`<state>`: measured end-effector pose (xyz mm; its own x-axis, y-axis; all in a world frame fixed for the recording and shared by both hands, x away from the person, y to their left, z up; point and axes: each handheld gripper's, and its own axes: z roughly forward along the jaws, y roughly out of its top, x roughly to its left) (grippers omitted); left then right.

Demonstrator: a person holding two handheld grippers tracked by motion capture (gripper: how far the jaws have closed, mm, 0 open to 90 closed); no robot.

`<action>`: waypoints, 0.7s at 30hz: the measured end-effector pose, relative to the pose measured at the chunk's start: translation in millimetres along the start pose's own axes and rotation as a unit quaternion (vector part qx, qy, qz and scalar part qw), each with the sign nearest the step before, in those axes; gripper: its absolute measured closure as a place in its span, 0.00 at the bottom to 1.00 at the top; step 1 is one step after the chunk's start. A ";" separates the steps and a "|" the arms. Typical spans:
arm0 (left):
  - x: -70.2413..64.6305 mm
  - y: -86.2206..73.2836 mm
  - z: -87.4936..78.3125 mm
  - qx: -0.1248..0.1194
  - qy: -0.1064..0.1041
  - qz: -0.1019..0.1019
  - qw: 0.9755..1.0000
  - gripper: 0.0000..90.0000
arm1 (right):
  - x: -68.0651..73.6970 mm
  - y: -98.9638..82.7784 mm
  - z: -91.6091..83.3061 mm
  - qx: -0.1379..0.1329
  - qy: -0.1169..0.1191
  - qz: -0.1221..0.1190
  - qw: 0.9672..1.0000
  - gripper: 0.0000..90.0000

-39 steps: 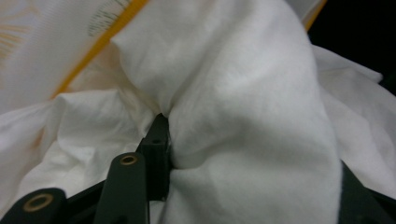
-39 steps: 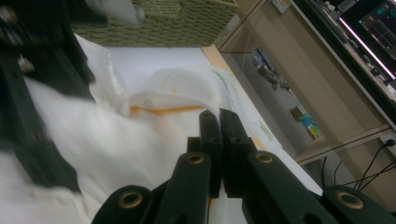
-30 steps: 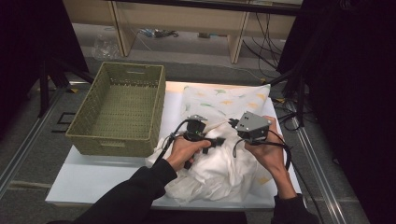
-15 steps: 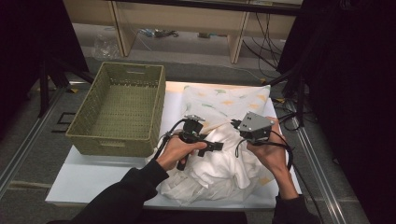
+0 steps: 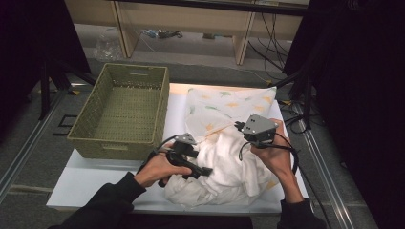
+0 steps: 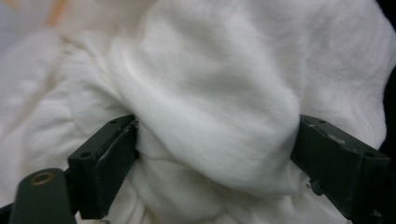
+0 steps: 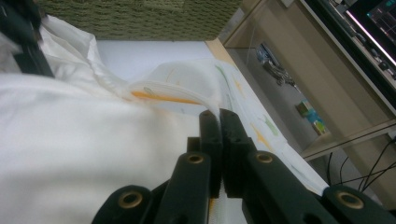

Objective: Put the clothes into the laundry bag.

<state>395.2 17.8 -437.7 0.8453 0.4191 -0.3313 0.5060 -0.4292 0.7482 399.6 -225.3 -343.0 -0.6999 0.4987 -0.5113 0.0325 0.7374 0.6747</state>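
A white pillow (image 5: 224, 167) lies bunched at the table's front, partly inside a star-printed pillowcase (image 5: 224, 102) that spreads flat behind it. My left gripper (image 5: 203, 171) lies against the pillow's left side. Its jaws have just been opening, and in the left gripper view they (image 6: 215, 154) stand wide apart with a bulge of pillow (image 6: 210, 107) between them. To the right, my right gripper (image 5: 237, 126) is held above the pillow. Its jaws (image 7: 219, 114) are shut on the pillowcase's edge (image 7: 187, 79), lifting it over the pillow (image 7: 70, 154).
A green wicker basket (image 5: 114, 145) with nothing in it stands on the left half of the white table (image 5: 95, 176), close to the left hand. Wooden shelves (image 5: 239, 43) and cables lie beyond the far edge. Dark drapes flank both sides.
The left gripper has slid down off the top of the pillow toward the person, and its jaws have spread wider. The right gripper has kept still.
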 end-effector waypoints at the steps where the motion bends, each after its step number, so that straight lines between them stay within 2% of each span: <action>1: -0.2 3.1 6.8 0.008 -0.009 0.004 1.000 0.24 | 0.6 0.2 0.2 -0.001 0.000 0.001 1.000 1.00; 2: -0.2 6.7 12.7 0.007 -0.017 0.017 1.000 0.37 | 0.0 0.3 0.3 -0.003 0.002 -0.007 1.000 1.00; 3: -1.4 10.9 18.2 -0.001 -0.025 0.019 1.000 0.49 | -0.5 0.0 0.1 -0.002 0.001 -0.008 1.000 1.00; 4: -2.9 15.6 21.6 -0.006 -0.023 0.015 1.000 0.58 | -1.1 -0.4 0.0 -0.003 0.002 -0.009 1.000 1.00; 5: -4.2 19.4 23.8 -0.011 -0.022 0.015 1.000 0.70 | -1.1 -1.2 -0.6 0.000 -0.001 0.002 1.000 1.00; 7: -7.9 30.4 26.1 -0.024 -0.011 0.022 0.999 0.72 | -1.4 -1.5 -1.2 -0.001 0.000 0.002 1.000 1.00; 9: -7.0 38.6 26.2 -0.036 0.009 0.016 0.999 0.75 | -0.9 -1.0 -2.5 -0.004 0.001 0.003 1.000 1.00; 10: -2.9 42.9 25.8 -0.041 0.015 0.009 0.999 0.76 | -0.5 -0.5 -3.8 -0.004 0.002 0.003 1.000 1.00; 11: 0.3 44.9 25.9 -0.044 0.019 0.006 0.999 0.77 | -1.0 1.0 -6.6 -0.007 0.004 -0.008 1.000 1.00; 13: 9.2 47.6 28.4 -0.062 0.044 -0.004 0.997 0.77 | -0.8 1.7 -7.9 -0.009 0.002 -0.007 1.000 1.00; 14: 13.7 46.8 33.2 -0.064 0.059 -0.001 0.996 0.77 | -0.9 2.4 -9.2 -0.008 0.005 -0.010 1.000 1.00; 15: 17.9 44.4 39.9 -0.055 0.074 0.005 0.996 0.76 | -0.5 3.0 -9.4 -0.009 0.005 -0.010 1.000 1.00; 16: 21.2 41.0 47.3 -0.046 0.088 0.007 0.995 0.75 | 0.2 3.3 -8.8 -0.006 0.007 -0.013 1.000 1.00; 17: 24.6 37.8 52.6 -0.046 0.095 0.000 0.994 0.70 | 3.4 2.8 -4.9 0.001 0.011 -0.016 1.000 1.00; 19: 29.0 35.2 52.5 -0.061 0.090 -0.024 0.994 0.68 | 5.1 2.2 -2.6 0.004 0.013 -0.017 1.000 1.00; 21: 24.3 35.7 42.4 -0.062 0.103 -0.007 0.993 0.56 | 7.2 1.1 0.3 0.010 0.015 -0.016 1.000 1.00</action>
<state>441.1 -21.2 -443.5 0.7786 0.5849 -0.2274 0.4822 -0.3259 0.8132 394.8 -220.7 -346.1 -0.7223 0.4602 -0.5162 0.0227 0.7618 0.6474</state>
